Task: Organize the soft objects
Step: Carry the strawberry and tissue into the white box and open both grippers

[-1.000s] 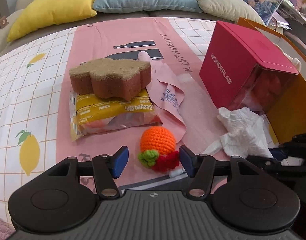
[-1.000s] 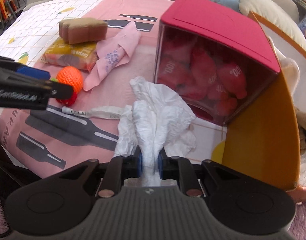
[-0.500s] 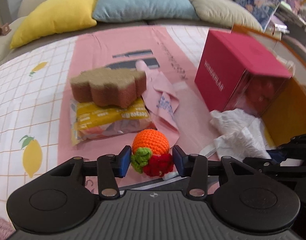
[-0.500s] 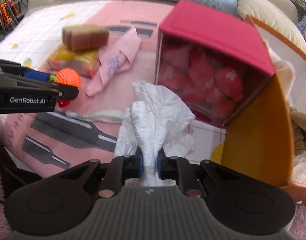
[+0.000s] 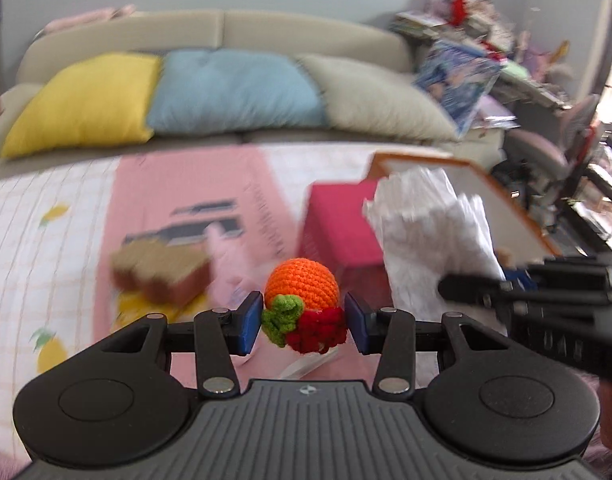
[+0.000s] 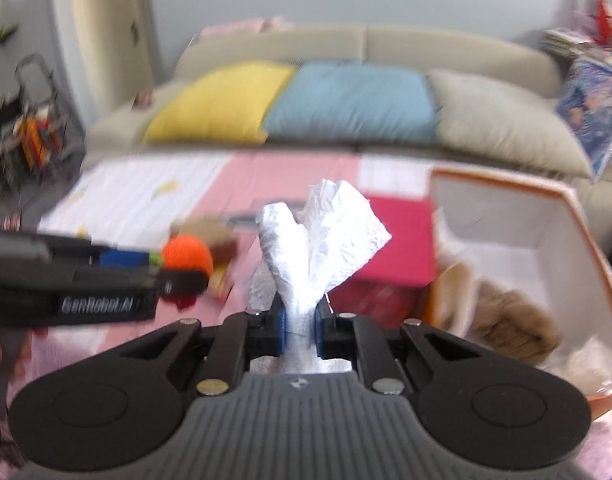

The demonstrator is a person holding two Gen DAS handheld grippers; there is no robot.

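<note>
Two claws, both loaded: left claw [image 5: 304, 322] clamped on the crochet orange [image 5: 302, 284], right claw [image 6: 299, 324] pinched on the crumpled tissue [image 6: 322, 240]. Both items held in the air above the pink cloth [image 5: 186, 184], near the orange box [image 6: 546, 216].

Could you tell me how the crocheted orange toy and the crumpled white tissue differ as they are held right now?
The crocheted orange toy is a compact, round ball with green and red trim; the crumpled white tissue is a loose, creased sheet that fans upward. The left tongs stand fairly wide around the toy, whereas the right tongs pinch the tissue almost shut. Both are soft and gripped clear of the pink cloth.
</note>
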